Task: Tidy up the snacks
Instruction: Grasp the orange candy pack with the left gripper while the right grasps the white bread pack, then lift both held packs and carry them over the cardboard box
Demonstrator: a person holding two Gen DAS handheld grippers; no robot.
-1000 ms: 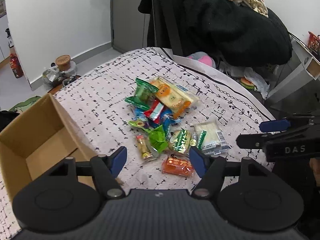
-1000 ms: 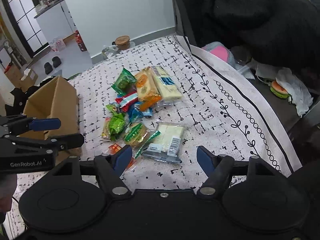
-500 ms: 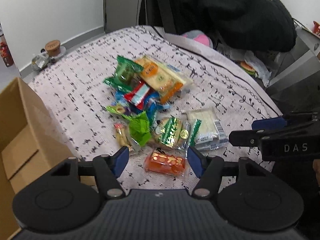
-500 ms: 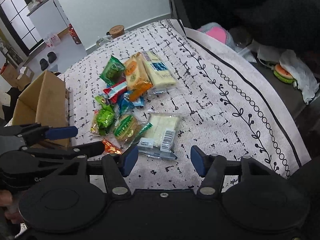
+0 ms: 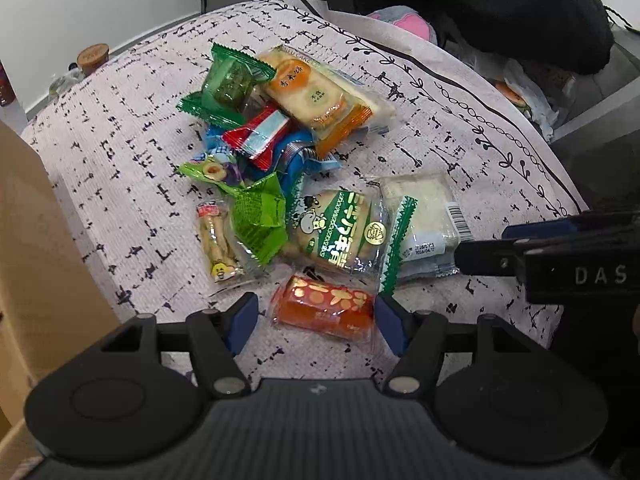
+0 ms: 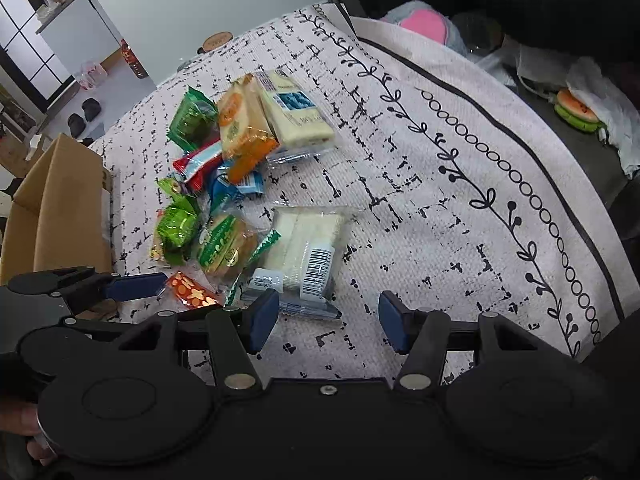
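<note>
**Orange packet sits between my left fingers**

I see the orange packet (image 5: 325, 312) low in the centre of the left wrist view, lying flat on the cloth (image 5: 120, 168) right between the tips of my left gripper (image 5: 316, 318). The jaws are spread wide; the right pad looks to be at the wrapper's edge, the left pad stands a little off it. Nothing is gripped.

Just above the packet lies the green-striped cracker pack (image 5: 340, 232), with the white sandwich pack (image 5: 424, 224) to its right and the small clear stick bag (image 5: 216, 240) to its left. Further up the frame is the rest of the snack pile (image 5: 280, 112). The cardboard box (image 5: 44, 264) fills the left edge.

In the right wrist view my right gripper (image 6: 328, 318) is spread apart too, holding nothing, above bare cloth. The sandwich pack (image 6: 308, 252) lies just above its left fingertip, at lower centre. The orange packet (image 6: 191, 290) shows at lower left, beside the left gripper's blue pad (image 6: 136, 286).
</note>
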